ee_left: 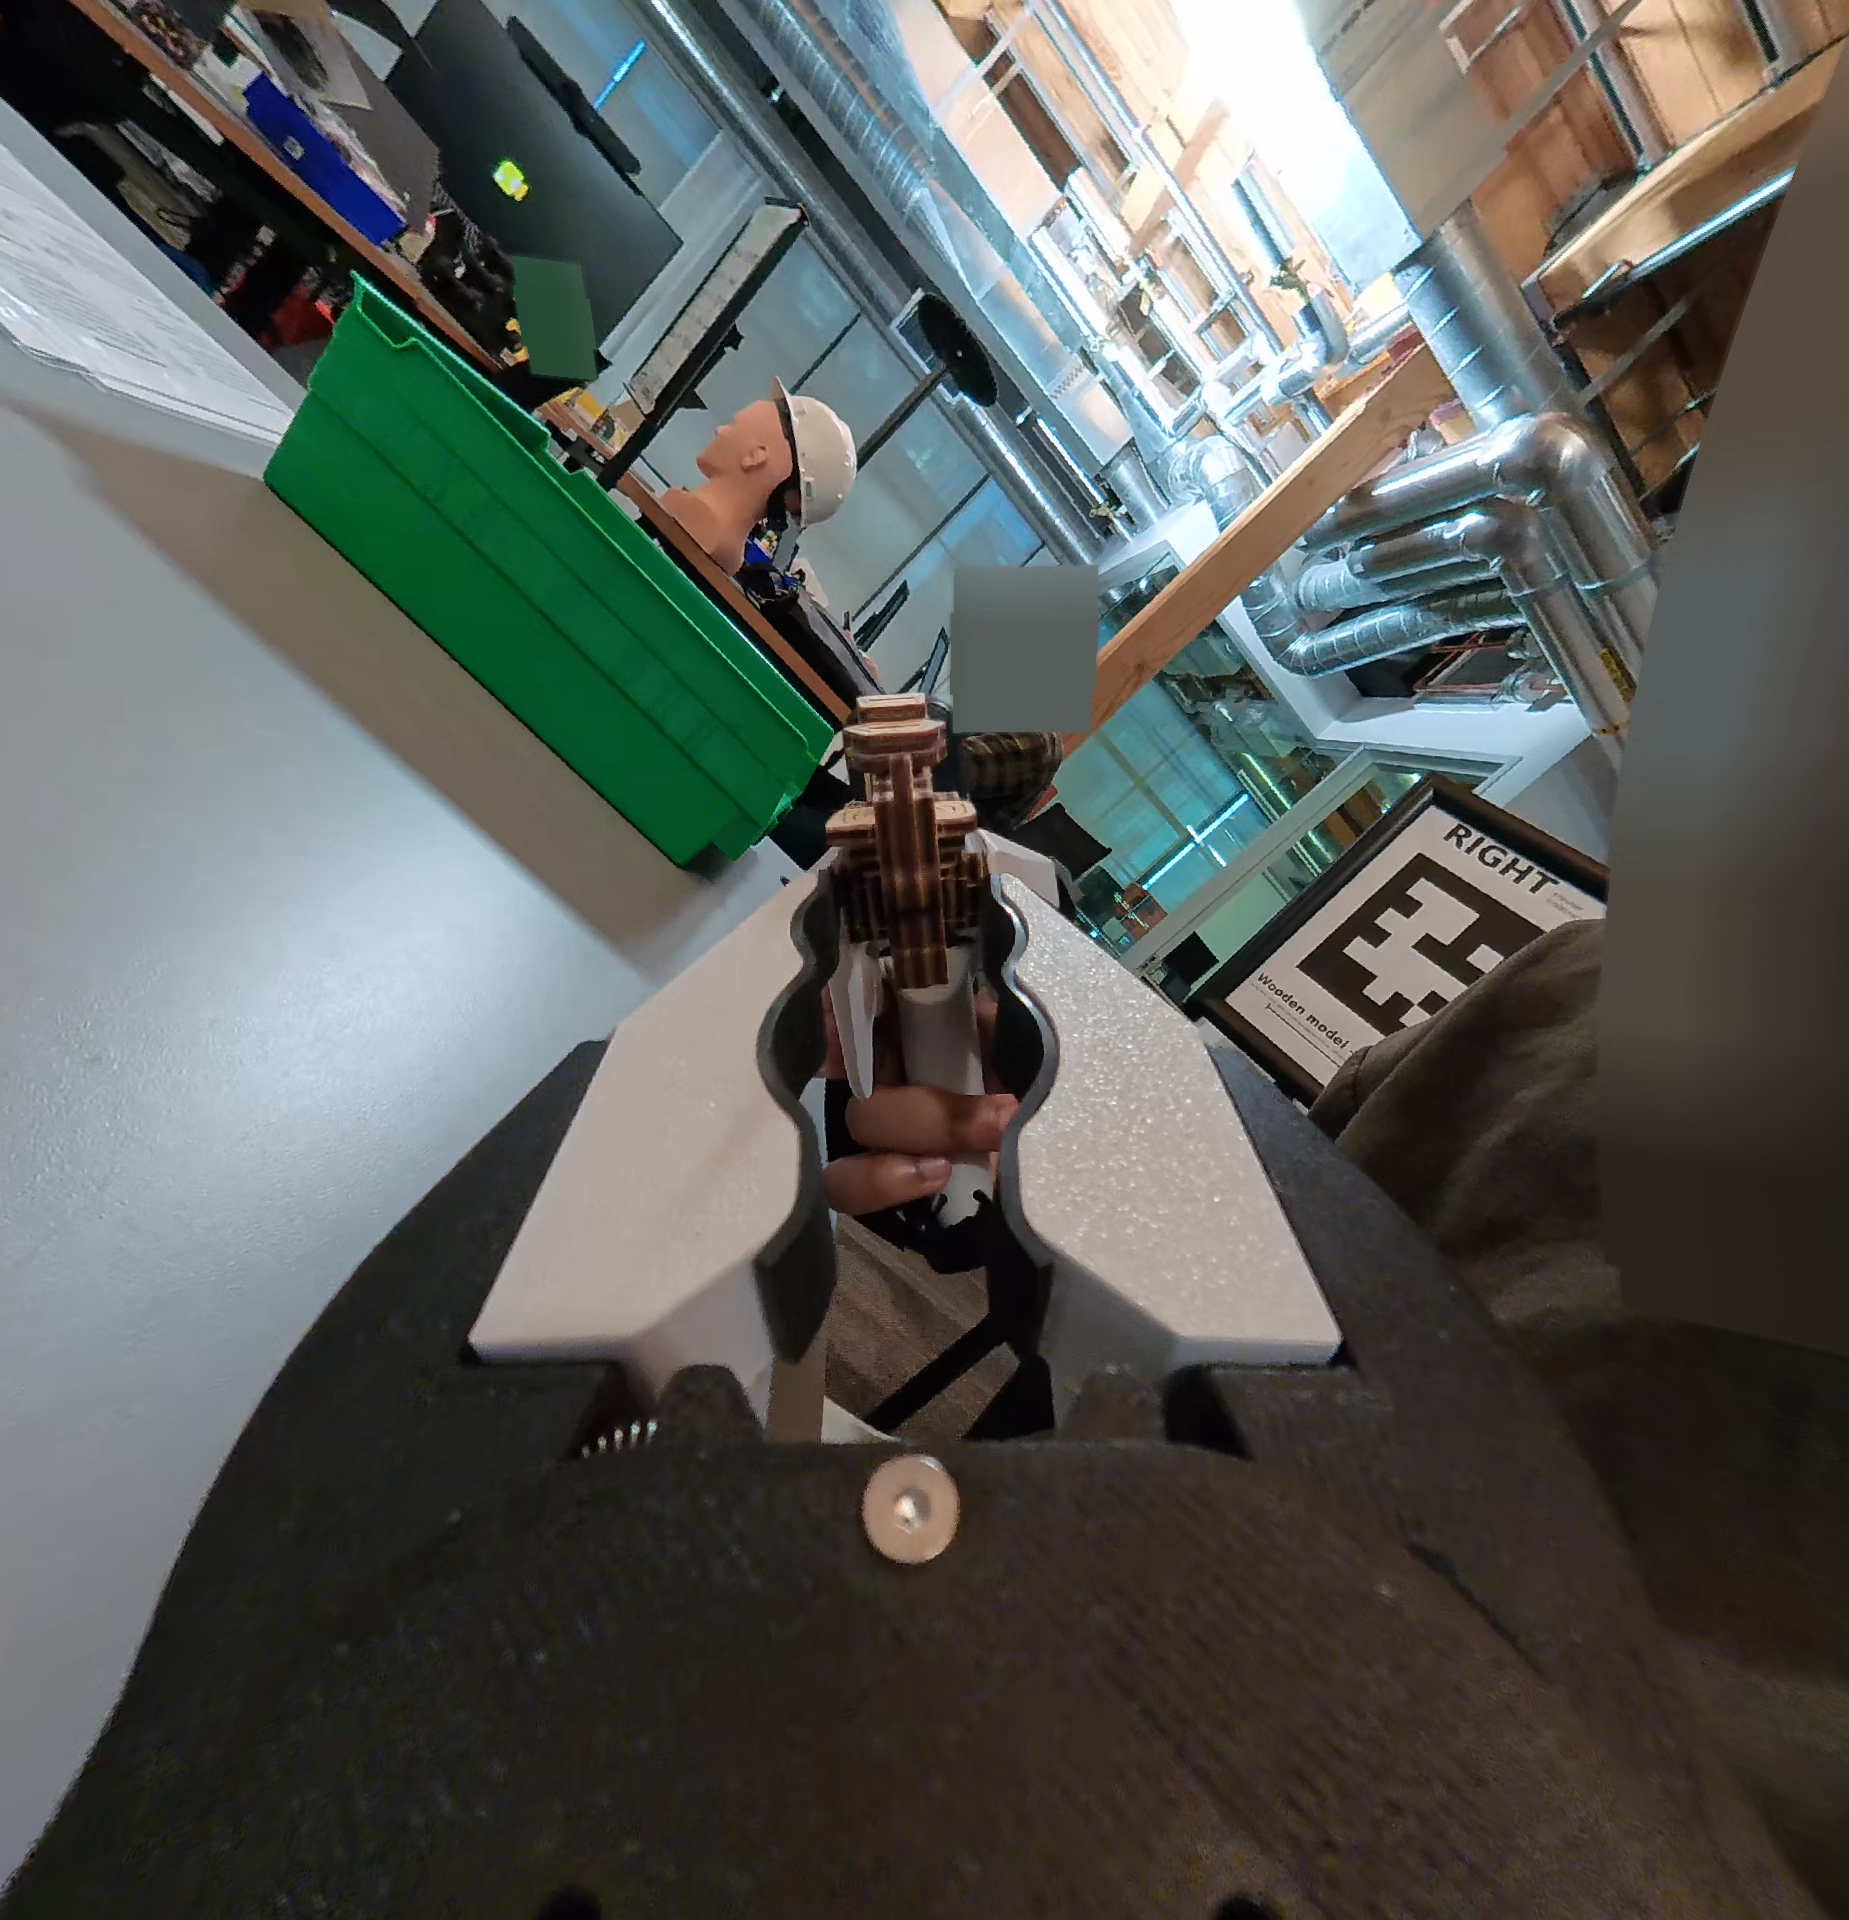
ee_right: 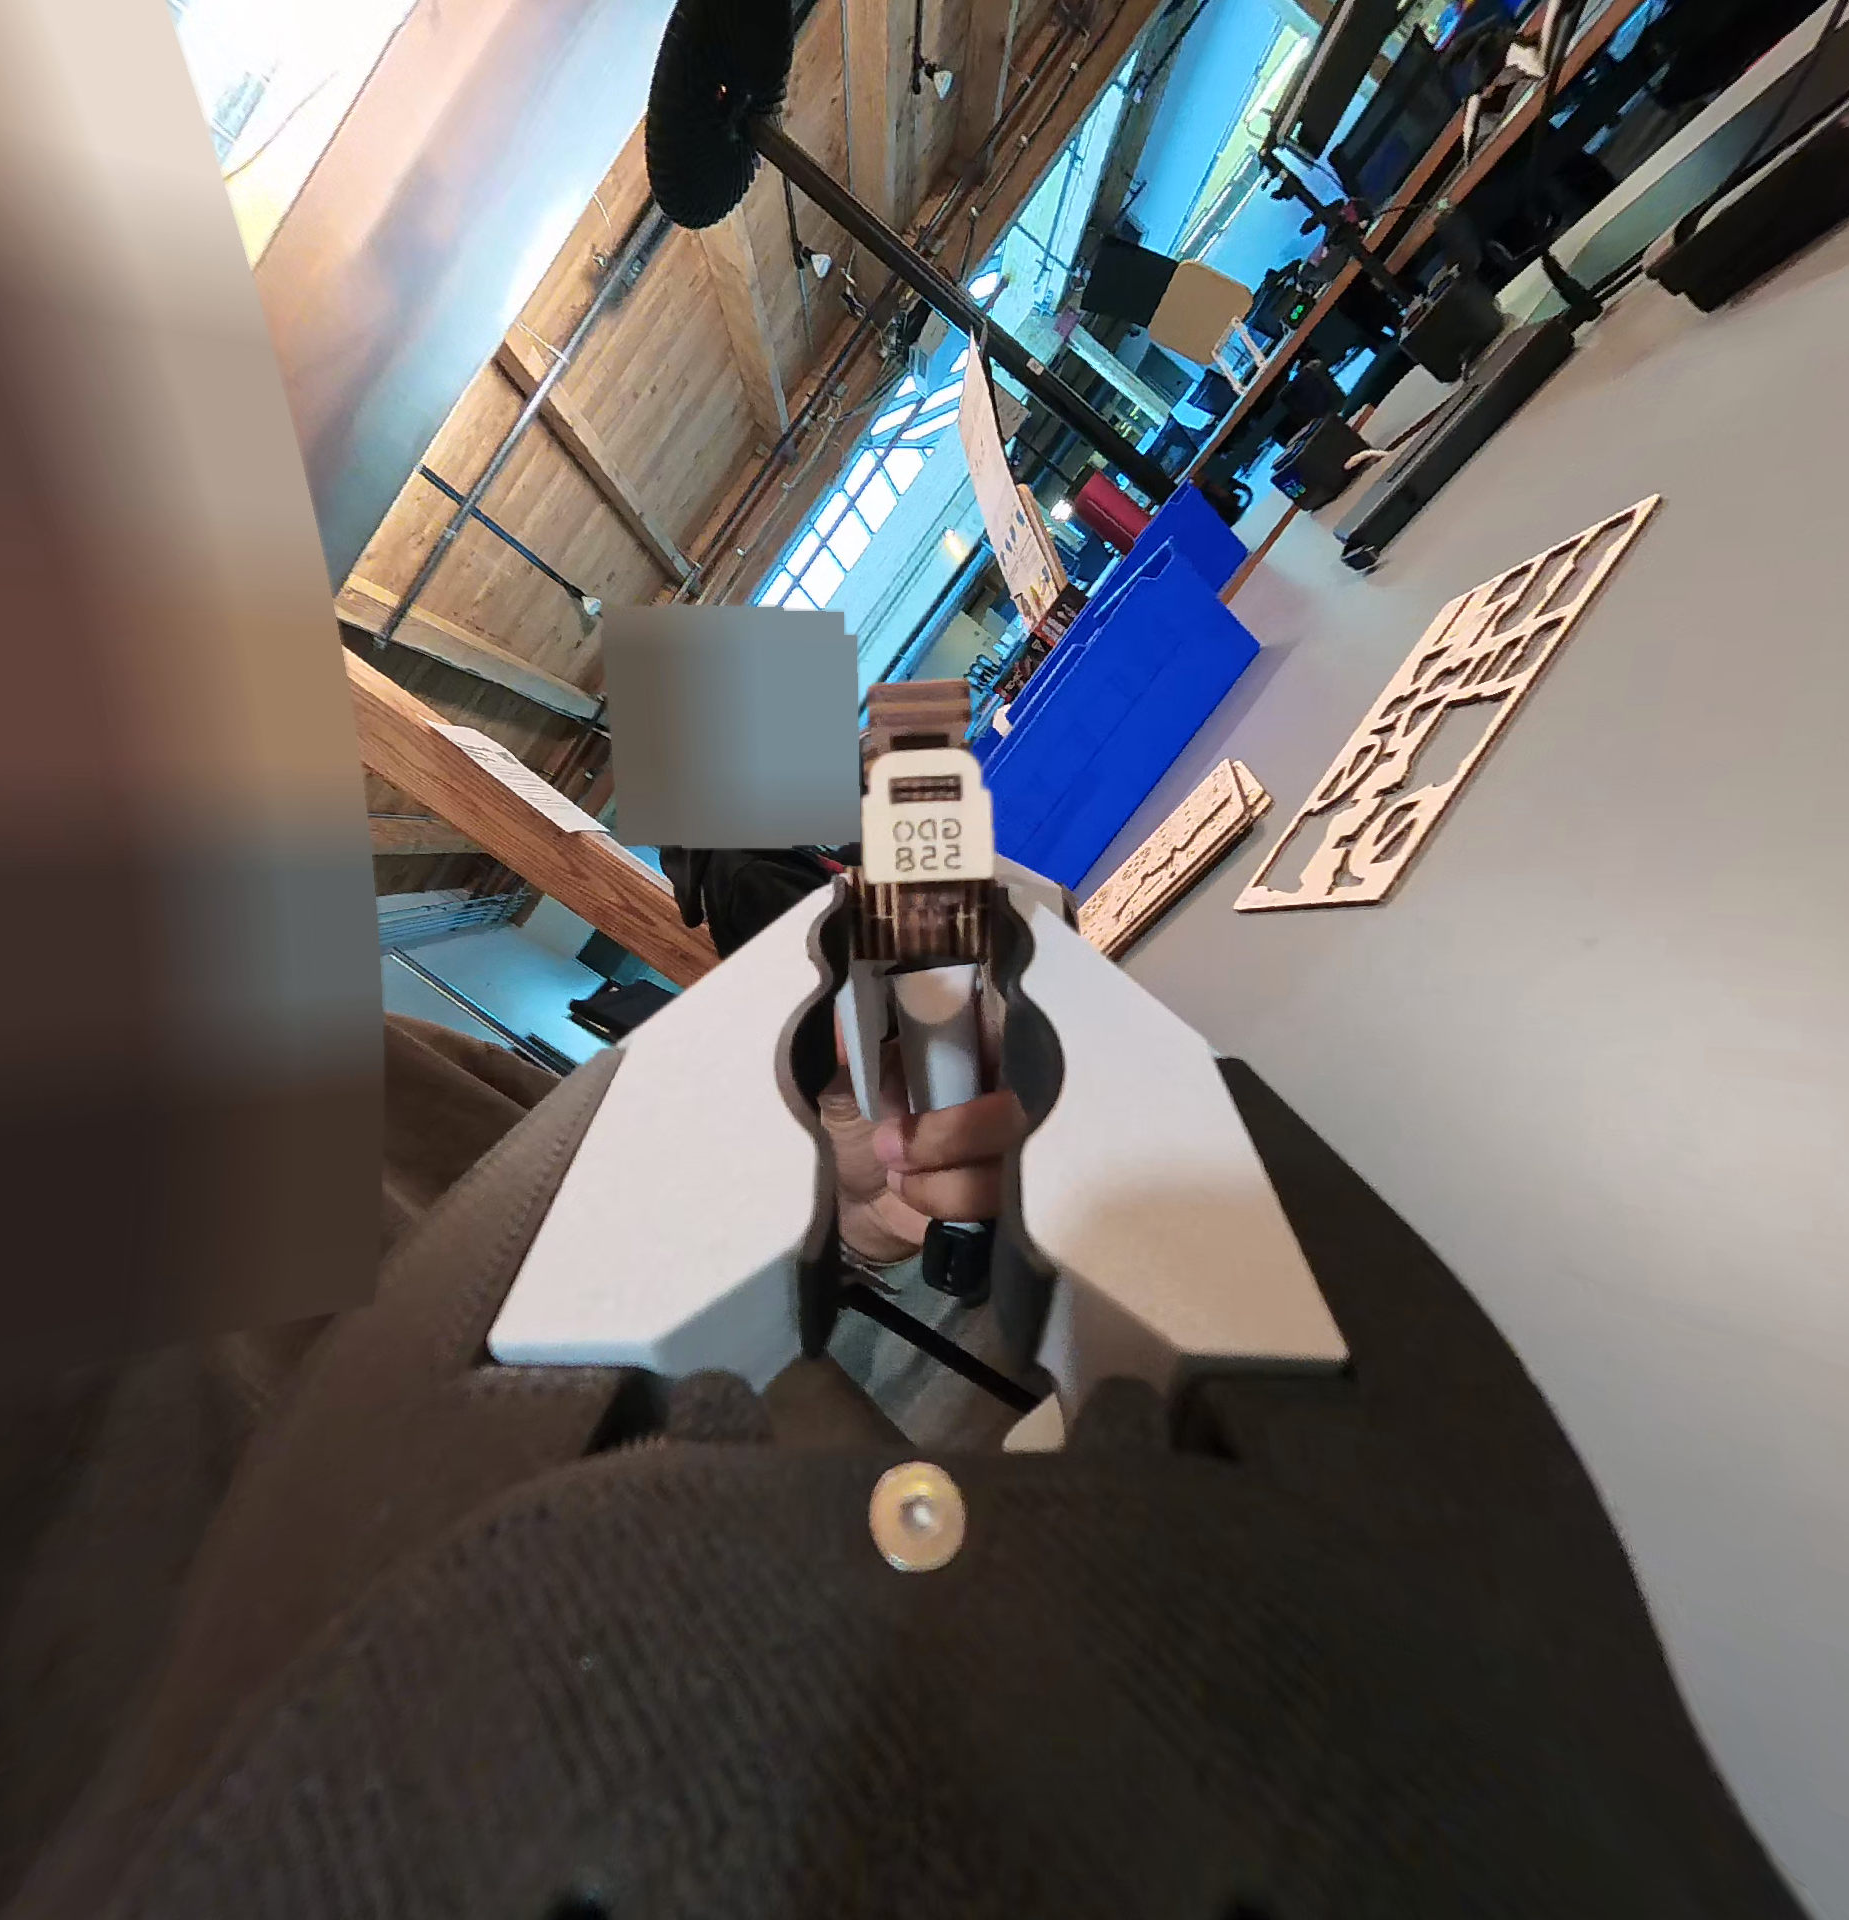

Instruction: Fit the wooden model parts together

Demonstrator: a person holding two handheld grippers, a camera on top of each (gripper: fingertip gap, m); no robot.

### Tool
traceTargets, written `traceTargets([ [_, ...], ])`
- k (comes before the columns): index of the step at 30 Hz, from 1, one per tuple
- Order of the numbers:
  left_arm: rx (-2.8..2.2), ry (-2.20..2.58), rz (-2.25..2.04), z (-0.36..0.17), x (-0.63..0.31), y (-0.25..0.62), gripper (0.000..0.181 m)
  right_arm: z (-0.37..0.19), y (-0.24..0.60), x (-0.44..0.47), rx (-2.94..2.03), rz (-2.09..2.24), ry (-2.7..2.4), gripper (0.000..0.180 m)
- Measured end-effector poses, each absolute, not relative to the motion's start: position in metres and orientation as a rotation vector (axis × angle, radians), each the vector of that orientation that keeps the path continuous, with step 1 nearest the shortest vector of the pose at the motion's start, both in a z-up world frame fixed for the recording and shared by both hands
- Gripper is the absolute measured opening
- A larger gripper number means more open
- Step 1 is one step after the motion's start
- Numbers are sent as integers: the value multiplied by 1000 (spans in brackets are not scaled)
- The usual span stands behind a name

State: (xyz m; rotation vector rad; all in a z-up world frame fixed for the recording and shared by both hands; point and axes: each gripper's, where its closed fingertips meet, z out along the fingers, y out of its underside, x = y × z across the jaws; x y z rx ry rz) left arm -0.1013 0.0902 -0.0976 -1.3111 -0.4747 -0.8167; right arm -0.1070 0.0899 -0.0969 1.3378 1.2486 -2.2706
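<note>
A small brown layered wooden model sits between the tips of my left gripper, which is shut on it and holds it above the grey table. In the right wrist view the same model carries a pale wooden plate with engraved marks on its near face. My right gripper is also shut on the model, from the opposite side. Through each gripper's gap I see the other gripper's white fingers and the hand holding it.
A green bin and paper sheets lie on the table's left part. A framed marker sign stands at the right. A blue bin, an emptied wooden cut-out sheet and a stack of wooden sheets lie on the table. Both grippers' tips are close together, under 4 cm apart.
</note>
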Motion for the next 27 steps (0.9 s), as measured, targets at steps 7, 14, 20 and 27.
traceTargets([
  [7, -1303, -432, -819, -92, -100, 87, 19, -90, 88, -105, 1238, -2264, 1137, 26],
  [14, -1312, -437, -802, -93, -99, 87, 19, -91, 87, -104, 1245, -2270, 1280, 25],
  [20, -1289, -463, -819, -94, -99, 88, 19, -92, 88, -104, 1252, -2274, 1305, 25],
  [27, -1267, -456, -868, -92, -96, 88, 27, -92, 90, -105, 1260, -2282, 1325, 25],
])
